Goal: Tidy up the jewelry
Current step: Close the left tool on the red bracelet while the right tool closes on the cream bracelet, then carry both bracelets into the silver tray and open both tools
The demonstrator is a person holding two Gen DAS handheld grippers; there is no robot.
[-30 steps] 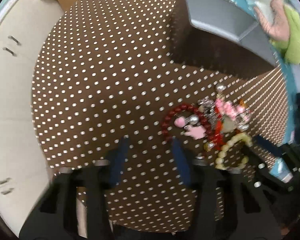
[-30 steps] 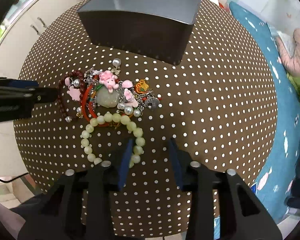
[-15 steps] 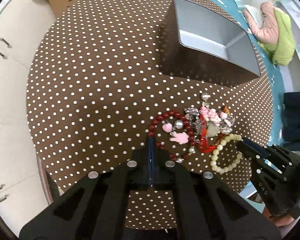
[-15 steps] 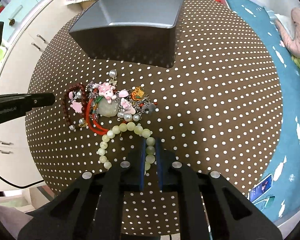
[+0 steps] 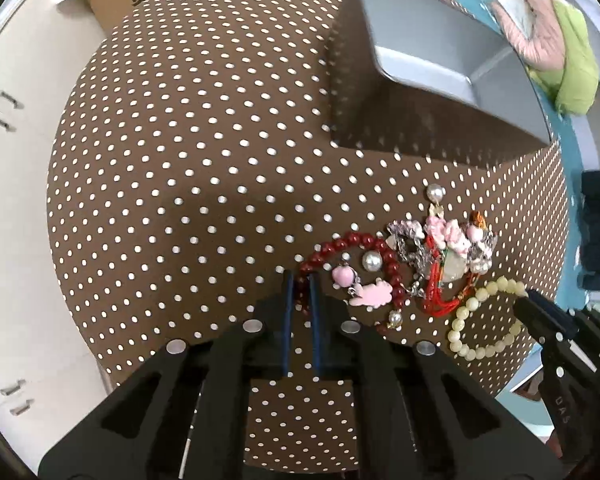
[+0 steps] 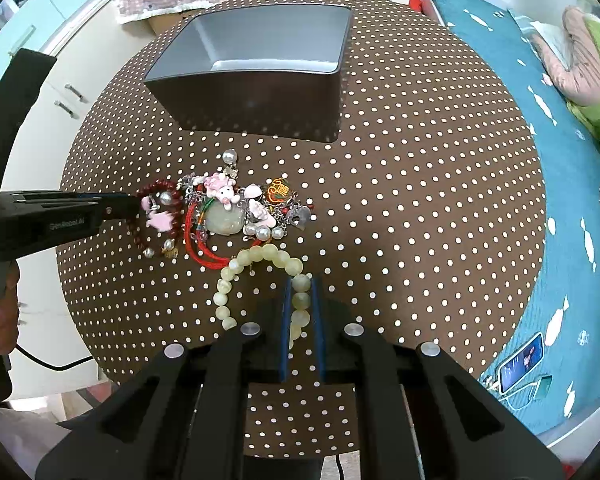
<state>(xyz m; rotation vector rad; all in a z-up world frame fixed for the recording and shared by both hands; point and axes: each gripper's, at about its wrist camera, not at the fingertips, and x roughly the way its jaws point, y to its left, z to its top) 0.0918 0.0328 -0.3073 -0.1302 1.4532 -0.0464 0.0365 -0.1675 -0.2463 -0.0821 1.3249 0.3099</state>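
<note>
Looking along the left gripper (image 5: 301, 280), its two blue fingers are pinched on the near side of the dark red bead bracelet (image 5: 352, 240), which lies on the brown dotted tablecloth (image 5: 204, 168) at the left edge of the jewelry pile (image 5: 440, 256); the gray box (image 5: 424, 56) stands open beyond. From the right wrist view, the right gripper (image 6: 301, 285) is clamped on the right side of the pale green bead bracelet (image 6: 260, 258), which rests just in front of the pile, with the box behind it.
</note>
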